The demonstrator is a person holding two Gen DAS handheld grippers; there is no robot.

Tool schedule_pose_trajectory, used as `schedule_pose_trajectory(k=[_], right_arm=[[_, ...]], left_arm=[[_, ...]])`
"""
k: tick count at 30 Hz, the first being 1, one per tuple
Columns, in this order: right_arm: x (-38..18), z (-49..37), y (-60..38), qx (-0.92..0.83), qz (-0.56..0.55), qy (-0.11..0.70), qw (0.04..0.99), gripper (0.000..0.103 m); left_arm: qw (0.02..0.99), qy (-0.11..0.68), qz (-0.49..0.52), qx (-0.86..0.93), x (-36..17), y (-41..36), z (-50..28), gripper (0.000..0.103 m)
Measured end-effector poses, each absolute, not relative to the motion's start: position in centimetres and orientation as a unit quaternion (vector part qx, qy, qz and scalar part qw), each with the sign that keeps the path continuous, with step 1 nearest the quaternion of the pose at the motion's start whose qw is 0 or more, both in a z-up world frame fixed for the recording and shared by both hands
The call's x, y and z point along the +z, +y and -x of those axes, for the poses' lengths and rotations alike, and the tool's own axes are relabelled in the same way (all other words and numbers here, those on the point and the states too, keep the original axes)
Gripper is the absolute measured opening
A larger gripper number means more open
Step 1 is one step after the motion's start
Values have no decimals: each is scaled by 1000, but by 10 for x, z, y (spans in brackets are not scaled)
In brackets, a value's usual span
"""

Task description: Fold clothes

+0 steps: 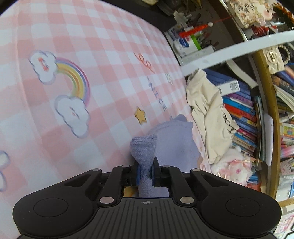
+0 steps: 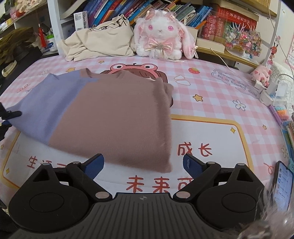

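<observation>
A sweater with a brown body [image 2: 117,117] and a lavender sleeve [image 2: 46,110] lies partly folded on the pink checked mat [image 2: 211,110]. My left gripper [image 1: 146,171] is shut on the lavender sleeve's cuff [image 1: 144,147], which bunches up between the jaws; the rest of the sleeve [image 1: 174,141] trails away behind it. The left gripper's tip [image 2: 11,114] shows at the left edge of the right wrist view, at the sleeve's end. My right gripper [image 2: 143,165] is open and empty, just above the sweater's near hem.
A cream garment [image 2: 99,42] and a white and pink plush rabbit [image 2: 161,36] lie at the mat's far edge before bookshelves [image 2: 183,11]. A phone [image 2: 282,185] lies at the right edge. Small boxes and trinkets [image 2: 266,88] crowd the far right.
</observation>
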State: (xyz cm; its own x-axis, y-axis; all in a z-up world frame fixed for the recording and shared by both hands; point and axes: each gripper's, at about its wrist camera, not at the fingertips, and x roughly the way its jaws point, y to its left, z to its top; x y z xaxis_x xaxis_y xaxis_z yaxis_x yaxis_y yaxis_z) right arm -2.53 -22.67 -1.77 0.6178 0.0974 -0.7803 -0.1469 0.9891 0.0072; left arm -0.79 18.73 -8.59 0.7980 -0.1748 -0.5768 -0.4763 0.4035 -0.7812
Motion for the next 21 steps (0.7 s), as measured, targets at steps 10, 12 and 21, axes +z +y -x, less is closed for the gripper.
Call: schedule_pose_trajectory(k=[10,12,21], right_arm=[[-25,15,-205,97,48,443,890,94],[-25,15,-204,99,48,444,889,94],[-21,21,-206,96,50,435,894,94]], left_arm=[[799,282,521,103,-84,205,28,14],[805,287,509,101,-84,202,25,17],[801,289,515,96,-88,204,22,15]])
